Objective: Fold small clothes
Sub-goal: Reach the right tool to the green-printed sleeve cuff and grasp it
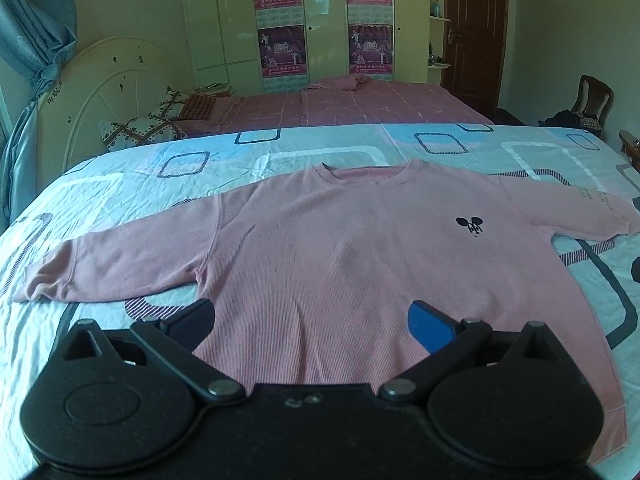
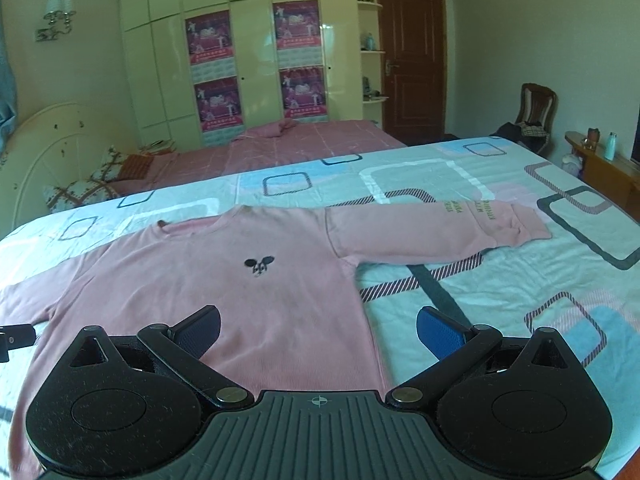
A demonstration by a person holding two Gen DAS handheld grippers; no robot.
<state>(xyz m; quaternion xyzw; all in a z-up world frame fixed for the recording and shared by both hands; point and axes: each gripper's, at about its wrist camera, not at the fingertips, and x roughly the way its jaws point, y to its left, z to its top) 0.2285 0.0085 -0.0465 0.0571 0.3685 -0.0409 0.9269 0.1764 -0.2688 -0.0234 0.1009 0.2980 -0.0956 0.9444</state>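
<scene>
A pink long-sleeved sweatshirt [image 1: 320,248] lies flat and face up on the patterned bedsheet [image 1: 120,184], sleeves spread to both sides, a small black logo [image 1: 470,226] on the chest. My left gripper [image 1: 312,324] hovers open above the lower hem, nothing between its fingers. In the right wrist view the same sweatshirt [image 2: 200,280] shows with its right sleeve [image 2: 420,232] stretched out. My right gripper [image 2: 318,330] stands open over the sweatshirt's lower right edge, empty. A bit of the left gripper [image 2: 16,338] pokes in at the left edge.
A second bed with a pink cover [image 1: 340,108] stands behind, with pillows [image 1: 140,128] and a white headboard [image 1: 92,92]. Wardrobe with posters [image 2: 256,68], a brown door [image 2: 412,60], a chair with clothes [image 2: 532,116] and a wooden shelf with bottles [image 2: 600,156] lie beyond.
</scene>
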